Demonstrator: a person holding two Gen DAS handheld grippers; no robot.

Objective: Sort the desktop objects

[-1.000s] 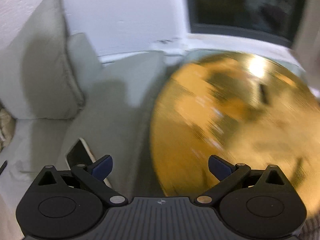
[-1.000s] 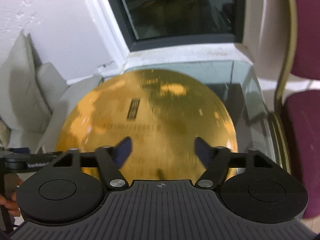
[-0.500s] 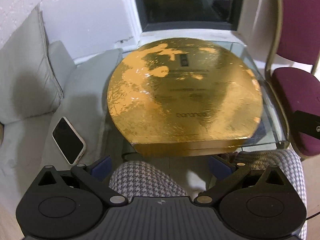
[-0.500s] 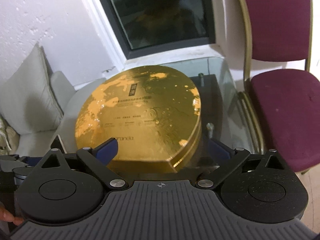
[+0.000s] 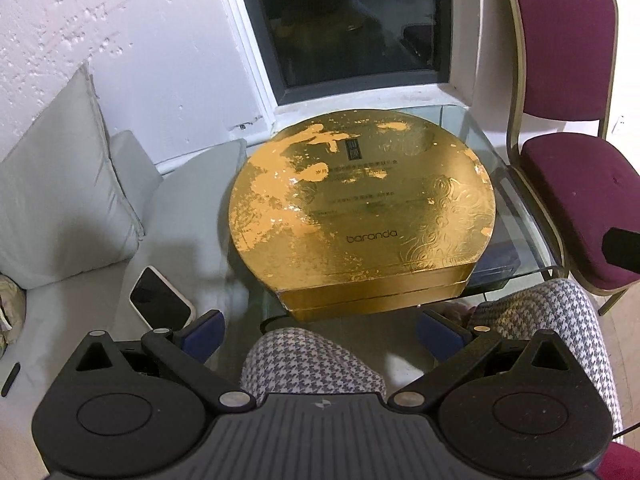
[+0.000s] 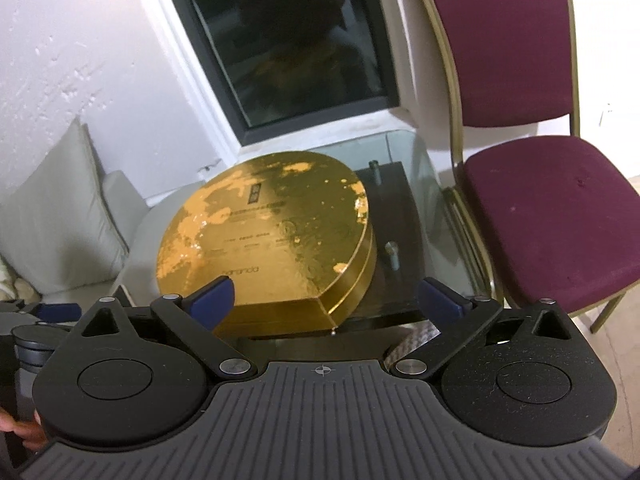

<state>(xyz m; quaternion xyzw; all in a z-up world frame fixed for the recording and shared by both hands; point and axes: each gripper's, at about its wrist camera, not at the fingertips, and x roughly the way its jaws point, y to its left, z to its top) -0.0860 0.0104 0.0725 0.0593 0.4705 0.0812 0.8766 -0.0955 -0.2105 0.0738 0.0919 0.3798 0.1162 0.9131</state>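
**Both grippers drawn back from the gold box**

The gold box [image 5: 362, 216] is left closed on the glass table [image 5: 516, 184], filling most of it. The left gripper [image 5: 320, 330] and right gripper [image 6: 340, 298] are held wide open and empty above the person's knees. A second ago the lid was seen close and blurred; now it is sharp and farther off, so the sorting appears finished or paused.

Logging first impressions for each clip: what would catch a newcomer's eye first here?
The big gold box, round with one flat side, covers most of the glass table under the window. A maroon chair stands to the table's right, and a phone lies on the grey sofa to its left. Both the left gripper and the right gripper are open and hold nothing.
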